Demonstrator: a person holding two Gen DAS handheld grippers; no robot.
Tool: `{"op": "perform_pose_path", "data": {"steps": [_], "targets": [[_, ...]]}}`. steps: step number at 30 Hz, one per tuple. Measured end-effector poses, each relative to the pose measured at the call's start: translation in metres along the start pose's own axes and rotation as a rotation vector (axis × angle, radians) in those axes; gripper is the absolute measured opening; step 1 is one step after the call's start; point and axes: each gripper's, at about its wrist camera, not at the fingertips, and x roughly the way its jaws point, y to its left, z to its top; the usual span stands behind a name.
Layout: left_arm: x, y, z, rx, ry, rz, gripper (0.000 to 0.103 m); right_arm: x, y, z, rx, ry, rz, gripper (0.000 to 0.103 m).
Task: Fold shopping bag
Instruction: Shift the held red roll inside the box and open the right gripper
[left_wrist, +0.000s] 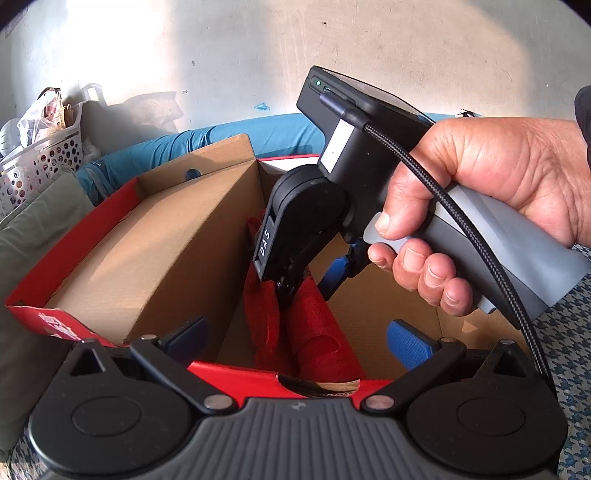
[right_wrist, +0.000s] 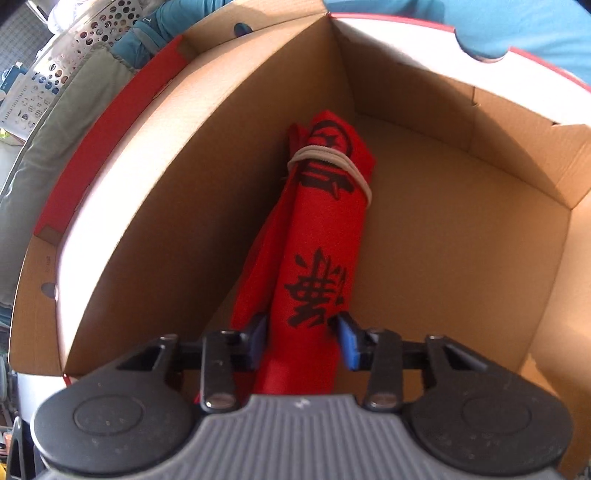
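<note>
Gripping the rolled red shopping bag (right_wrist: 317, 236) between its blue pads, my right gripper (right_wrist: 303, 332) reaches into the cardboard box (right_wrist: 461, 206); the bag lies along the divider, seemingly bound by a beige elastic band (right_wrist: 332, 157). My left gripper (left_wrist: 295, 341) hovers spread, empty, at the box's near rim.

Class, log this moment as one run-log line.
right gripper: shut on rolled red bag | left gripper: open, empty | bag in cardboard box
</note>
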Motion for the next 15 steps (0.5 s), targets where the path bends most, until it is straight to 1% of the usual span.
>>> {"op": "perform_pose_path", "data": {"steps": [3, 6, 9, 11, 12, 13, 15], "targets": [[0.001, -0.001, 0.001, 0.000, 0.002, 0.002, 0.103, -0.006, 0.001, -0.004, 0.005, -0.024, -0.006, 0.020], [0.001, -0.002, 0.001, 0.001, 0.003, 0.003, 0.103, -0.016, 0.000, -0.012, 0.017, -0.047, -0.087, 0.018], [0.001, -0.003, 0.001, 0.000, 0.003, 0.001, 0.103, -0.028, -0.005, -0.017, 0.032, -0.073, -0.204, 0.018], [0.001, -0.005, 0.001, 0.001, 0.004, -0.002, 0.103, -0.034, -0.002, -0.021, -0.015, -0.080, -0.321, 0.019], [0.001, -0.005, 0.001, 0.002, 0.005, -0.005, 0.103, -0.035, 0.002, -0.023, -0.051, -0.073, -0.373, 0.022], [0.001, -0.006, 0.001, 0.003, 0.006, -0.009, 0.103, -0.034, 0.006, -0.024, -0.076, -0.053, -0.392, 0.023], [0.002, -0.006, 0.001, 0.003, 0.008, -0.014, 0.103, -0.034, 0.008, -0.025, -0.068, -0.024, -0.339, 0.029]]}}
